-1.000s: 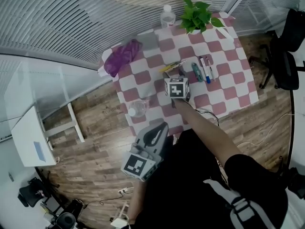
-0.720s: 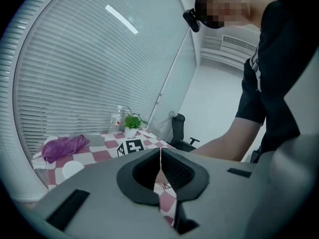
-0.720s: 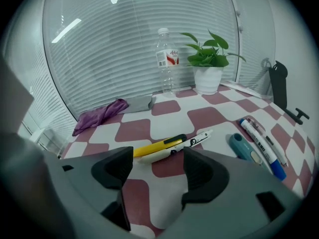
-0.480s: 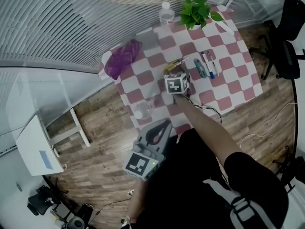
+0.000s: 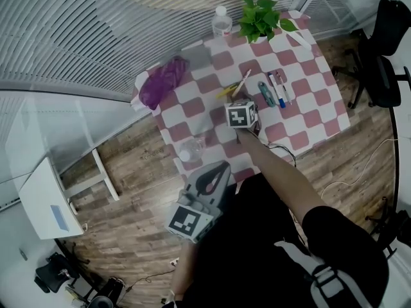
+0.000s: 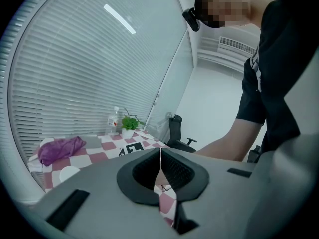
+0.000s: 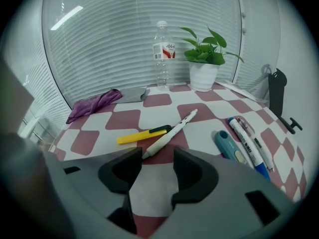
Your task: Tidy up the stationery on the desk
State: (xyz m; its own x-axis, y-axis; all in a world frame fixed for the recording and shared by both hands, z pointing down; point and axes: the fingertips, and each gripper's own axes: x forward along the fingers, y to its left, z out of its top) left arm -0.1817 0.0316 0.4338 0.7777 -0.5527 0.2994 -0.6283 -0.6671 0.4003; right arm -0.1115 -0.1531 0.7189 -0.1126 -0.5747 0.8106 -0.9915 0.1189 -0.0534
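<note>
Right claw (image 7: 154, 161) half open, jaws just been closing, nothing gripped. The slim white plastic pen (image 7: 169, 133) lies just ahead, near tip by the left jaw (yellow marker (image 7: 142, 135) alongside). We'd centre on the pen first. Left claw (image 6: 160, 169) shut, empty.

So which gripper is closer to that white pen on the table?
Right. The right gripper is at the near tip of the white pen; its jaws have just been closing with nothing between them yet. The left gripper, shut, hangs off the table, well back.
</note>
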